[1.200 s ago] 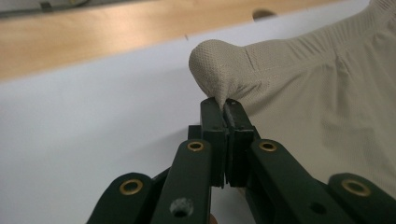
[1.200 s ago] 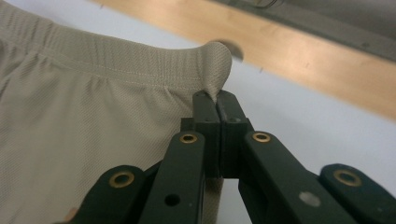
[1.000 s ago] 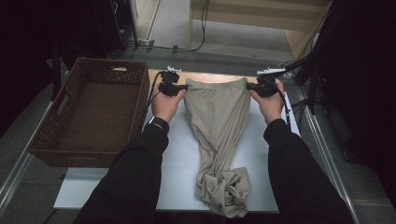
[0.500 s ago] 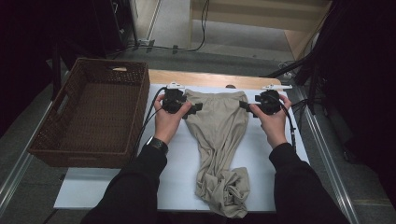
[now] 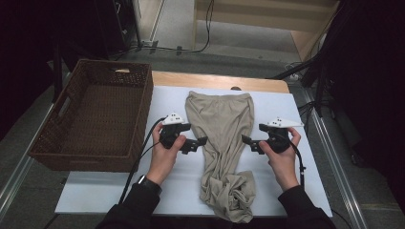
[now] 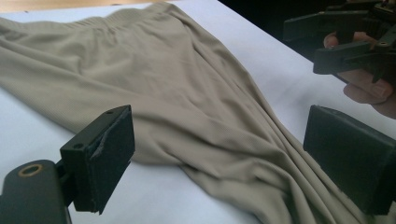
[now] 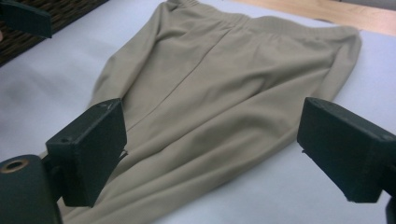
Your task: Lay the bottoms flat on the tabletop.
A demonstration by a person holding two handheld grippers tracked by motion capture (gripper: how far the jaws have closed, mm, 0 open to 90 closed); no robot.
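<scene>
Now the beige trousers (image 5: 220, 143) lie flat on the white board (image 5: 286, 109) that covers the table, with the waistband toward 12 o'clock and the legs gathered in a crumpled heap toward 6 o'clock, near the person's edge. The left gripper (image 5: 199, 143) stands just beside the cloth at its 9 o'clock side, and the right gripper (image 5: 247, 142) stands just beside it at the 3 o'clock side; the two point toward each other across the narrow middle of the garment. Both claws have just been opening and now stand spread wide. In the left gripper view, the trousers (image 6: 187, 107) are seen past the two black jaws, and the pads do not press on them. It is the same in the right gripper view, where the trousers (image 7: 219, 93) lie beyond the open jaws. A brown wicker basket (image 5: 57, 143) sits at 9 o'clock of the garment, partly on the board and close to the left hand (image 5: 165, 157); the black cable (image 5: 136, 167) of the left gripper runs along its near corner. A strip of the wooden table (image 5: 215, 80) shows at 12 o'clock, behind the waistband. Nothing lies between either gripper and the trousers.
</scene>
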